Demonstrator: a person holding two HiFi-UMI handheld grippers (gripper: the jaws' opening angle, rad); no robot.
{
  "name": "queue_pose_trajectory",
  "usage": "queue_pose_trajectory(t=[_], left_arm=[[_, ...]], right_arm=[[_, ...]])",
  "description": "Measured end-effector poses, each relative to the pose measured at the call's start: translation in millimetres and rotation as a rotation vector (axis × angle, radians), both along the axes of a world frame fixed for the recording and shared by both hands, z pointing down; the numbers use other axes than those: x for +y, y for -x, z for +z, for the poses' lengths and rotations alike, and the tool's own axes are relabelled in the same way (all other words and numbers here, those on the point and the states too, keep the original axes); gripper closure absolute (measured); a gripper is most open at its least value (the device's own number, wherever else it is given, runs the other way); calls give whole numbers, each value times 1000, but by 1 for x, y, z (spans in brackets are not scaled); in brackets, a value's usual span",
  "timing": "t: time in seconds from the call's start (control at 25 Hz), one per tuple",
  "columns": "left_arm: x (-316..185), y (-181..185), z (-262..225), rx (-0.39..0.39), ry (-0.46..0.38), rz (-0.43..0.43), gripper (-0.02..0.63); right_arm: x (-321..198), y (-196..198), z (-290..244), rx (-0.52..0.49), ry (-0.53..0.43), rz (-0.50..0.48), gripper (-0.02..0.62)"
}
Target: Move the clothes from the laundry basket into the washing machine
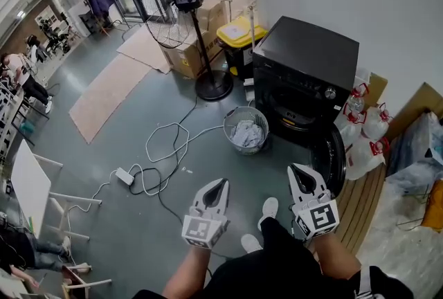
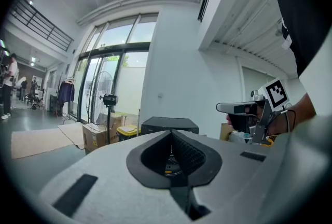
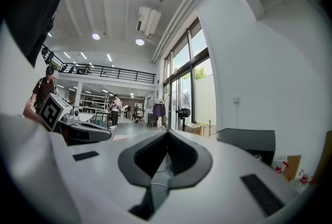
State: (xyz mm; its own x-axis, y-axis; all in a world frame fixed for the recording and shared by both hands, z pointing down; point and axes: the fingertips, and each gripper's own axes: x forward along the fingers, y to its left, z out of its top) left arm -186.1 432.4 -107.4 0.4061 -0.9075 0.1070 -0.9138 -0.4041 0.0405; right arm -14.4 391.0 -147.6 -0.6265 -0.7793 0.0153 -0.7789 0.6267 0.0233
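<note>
Step 1, approach; no garment lifted yet. Left gripper [image 1: 221,183] and right gripper [image 1: 298,168]: jaws of both closed, empty, well apart from basket [image 1: 229,126]. Clothes [image 1: 248,133] lie in basket, just beside washer [image 1: 308,52]; door [image 1: 331,158] open. Next move likely: open 1 gripper, reach down, pinch cloth.

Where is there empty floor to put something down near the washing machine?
Bare floor lies between the laundry basket and the person's shoe; more lies left, between the cables and the white table. It is crowded right of the washing machine, where jugs and bags pile up.
</note>
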Motion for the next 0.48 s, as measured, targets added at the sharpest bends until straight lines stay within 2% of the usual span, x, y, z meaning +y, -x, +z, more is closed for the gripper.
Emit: queue_pose_trajectory(t=[0.24, 0.48], left_arm=[[-52, 3, 4, -14, 17, 6, 599], [-127, -2, 1, -38, 18, 20, 599]], right_arm=[[-52, 4, 8, -3, 11, -6, 588], [-126, -4, 9, -21, 18, 7, 588]])
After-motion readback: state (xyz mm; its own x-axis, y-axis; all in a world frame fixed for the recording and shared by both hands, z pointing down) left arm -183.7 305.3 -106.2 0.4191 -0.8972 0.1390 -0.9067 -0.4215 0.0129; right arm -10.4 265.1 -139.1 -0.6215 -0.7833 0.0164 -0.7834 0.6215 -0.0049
